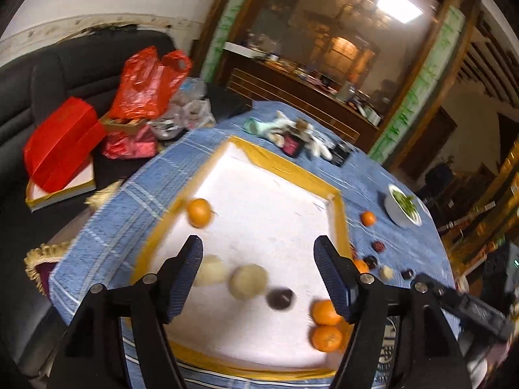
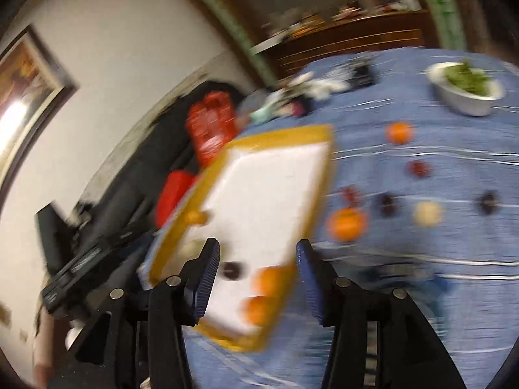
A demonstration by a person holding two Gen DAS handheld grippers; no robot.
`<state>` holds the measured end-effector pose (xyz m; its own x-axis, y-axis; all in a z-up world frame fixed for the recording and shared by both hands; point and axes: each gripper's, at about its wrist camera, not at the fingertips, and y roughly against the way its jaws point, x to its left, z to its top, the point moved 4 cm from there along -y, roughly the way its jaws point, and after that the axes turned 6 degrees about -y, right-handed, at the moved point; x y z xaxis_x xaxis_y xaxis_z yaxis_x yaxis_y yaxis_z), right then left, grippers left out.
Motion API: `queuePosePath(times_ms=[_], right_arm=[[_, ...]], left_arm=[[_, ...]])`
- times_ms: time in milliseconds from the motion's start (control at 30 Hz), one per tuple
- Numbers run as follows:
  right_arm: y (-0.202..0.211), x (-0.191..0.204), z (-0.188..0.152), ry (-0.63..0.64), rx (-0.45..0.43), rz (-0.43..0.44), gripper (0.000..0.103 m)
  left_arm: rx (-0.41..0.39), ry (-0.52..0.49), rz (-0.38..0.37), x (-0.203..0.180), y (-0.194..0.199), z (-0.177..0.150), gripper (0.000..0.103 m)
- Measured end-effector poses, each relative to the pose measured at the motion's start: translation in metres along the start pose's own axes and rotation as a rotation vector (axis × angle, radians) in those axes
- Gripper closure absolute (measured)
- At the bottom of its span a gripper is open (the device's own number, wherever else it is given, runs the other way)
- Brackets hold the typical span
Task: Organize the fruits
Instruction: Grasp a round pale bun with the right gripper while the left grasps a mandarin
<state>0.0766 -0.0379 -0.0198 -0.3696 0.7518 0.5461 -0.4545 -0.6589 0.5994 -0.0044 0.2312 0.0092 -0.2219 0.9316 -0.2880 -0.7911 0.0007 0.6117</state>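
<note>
Mid-sort, by the look of it: part of the fruit in the tray (image 1: 340, 214), part loose on the blue-clothed bench (image 2: 421, 291). Both tongs empty. Left tongs (image 1: 258, 246) spread wide, hanging over the white tray floor above the pale fruit, gripping nothing. Right tongs (image 2: 257, 244) moderately apart over the tray's near end, nothing between the pads.

Tray lying on the side of the bench nearest the dark sofa; loose fruit strewn between the tray's far rim and the opposite bench edge, short of the bowl of greens (image 2: 464, 103) at the far edge.

Count inside the tray, left view:
- three oranges (image 1: 199, 212), one alone by the sofa-side rim, two touching by the other rim
- two pale round fruits (image 1: 248, 281), side by side
- one dark fruit (image 1: 280, 298)

Count loose on the bench, right view, much blurred:
- two loose oranges (image 2: 347, 223)
- one loose pale fruit (image 2: 426, 213)
- two loose dark fruits (image 2: 387, 204)
- two reddish fruits (image 2: 420, 168), probably; kind impossible to tell

Likely next: swing the right tongs toward the loose orange nearest the tray rim, keep the pads wide enough to straddle it, close gently, carry over the rim, set beside the paired oranges. Risk of round fruit rolling if nudged.
</note>
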Motion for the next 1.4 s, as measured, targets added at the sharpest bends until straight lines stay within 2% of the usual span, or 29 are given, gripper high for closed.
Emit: queuePosePath(times_ms=[200,367,433,567,633,700,767,900,967,1133,1200,1333,1400], right_arm=[[0.004,-0.059,-0.001,-0.041,-0.018,-0.157,0.049],[-0.011,-0.070,0.009,0.003,-0.032,-0.262,0.049],[-0.023,-0.075,0.014,0.049,-0.035,-0.331,0.049],[-0.045,-0.086,0.019,0.067,-0.004,-0.361,0.050],[-0.054,-0.090,0.022,0.068,0.007,-0.364,0.051],[-0.061,-0.093,0.023,0.065,0.021,-0.361,0.065],[-0.059,-0.095,0.024,0.076,0.014,-0.367,0.073],[-0.042,-0.108,0.026,0.018,-0.010,-0.331,0.073],[-0.027,-0.115,0.026,-0.014,-0.036,-0.299,0.073],[-0.004,-0.130,0.024,-0.047,-0.085,-0.262,0.073],[-0.003,-0.136,0.024,-0.068,-0.079,-0.244,0.073],[-0.002,-0.137,0.024,-0.092,-0.071,-0.200,0.073],[0.000,-0.135,0.024,-0.090,-0.075,-0.190,0.073]], left_arm=[[0.042,-0.081,-0.044,-0.034,-0.013,-0.009,0.033],[0.044,-0.106,-0.036,-0.045,-0.014,-0.009,0.033],[0.049,-0.123,-0.038,-0.050,-0.016,-0.010,0.033],[0.061,-0.184,-0.052,-0.072,-0.022,-0.010,0.033],[0.072,-0.236,-0.070,-0.091,-0.027,-0.012,0.033],[0.085,-0.286,-0.089,-0.109,-0.033,-0.014,0.033],[0.103,-0.352,-0.110,-0.133,-0.044,-0.017,0.033],[0.164,-0.472,-0.124,-0.174,-0.075,-0.024,0.033],[0.207,-0.535,-0.095,-0.191,-0.098,-0.027,0.039],[0.315,-0.693,-0.026,-0.216,-0.146,-0.046,0.047],[0.331,-0.751,0.038,-0.218,-0.160,-0.052,0.047],[0.389,-0.794,0.110,-0.214,-0.175,-0.057,0.047],[0.392,-0.837,0.174,-0.213,-0.178,-0.060,0.053]])
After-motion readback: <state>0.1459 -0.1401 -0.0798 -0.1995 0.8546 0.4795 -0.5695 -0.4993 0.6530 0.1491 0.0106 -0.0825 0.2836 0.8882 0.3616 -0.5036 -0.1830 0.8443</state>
